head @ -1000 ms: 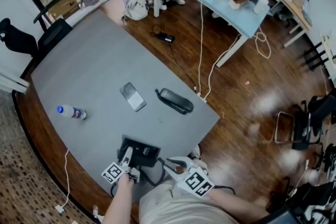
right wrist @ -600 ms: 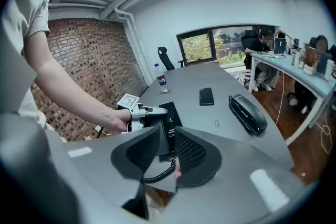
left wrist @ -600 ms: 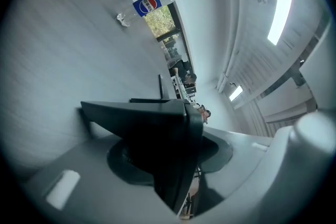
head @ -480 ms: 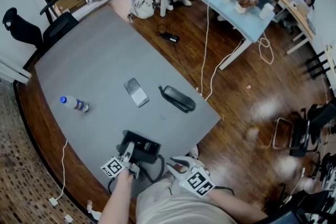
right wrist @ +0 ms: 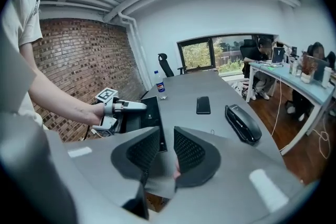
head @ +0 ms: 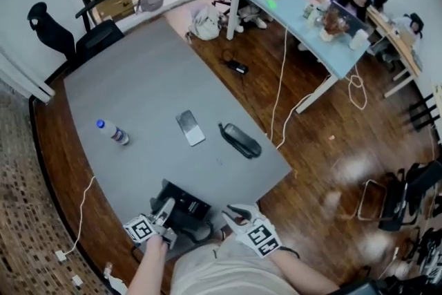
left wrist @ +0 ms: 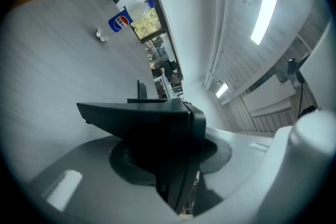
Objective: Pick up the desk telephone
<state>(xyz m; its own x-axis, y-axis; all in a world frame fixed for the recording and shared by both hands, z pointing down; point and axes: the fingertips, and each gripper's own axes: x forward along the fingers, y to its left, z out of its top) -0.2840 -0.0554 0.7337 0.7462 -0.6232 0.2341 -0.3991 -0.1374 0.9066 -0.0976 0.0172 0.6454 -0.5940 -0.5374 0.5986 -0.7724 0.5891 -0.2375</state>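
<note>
The desk telephone's black base (head: 184,206) sits at the near edge of the grey table (head: 138,90); its handset (head: 240,140) lies apart, further right. My left gripper (head: 166,208) has just been closing and is shut on the base's near left edge. In the left gripper view the base (left wrist: 142,118) fills the jaws, tilted up off the tabletop. The right gripper view shows the left gripper (right wrist: 134,106) clamped on the base (right wrist: 153,113). My right gripper (head: 235,212) hangs off the table's near edge, slightly open, nothing between its pads (right wrist: 190,150).
A dark smartphone (head: 190,128) lies mid-table left of the handset (right wrist: 241,122). A plastic bottle (head: 114,132) lies near the left edge. The base's cord (head: 200,234) trails off the near edge. People sit at a blue desk (head: 304,17) beyond.
The left gripper's jaws have come together on the telephone base and it has risen, tipping the base's near edge up. The right gripper has stayed where it was.
</note>
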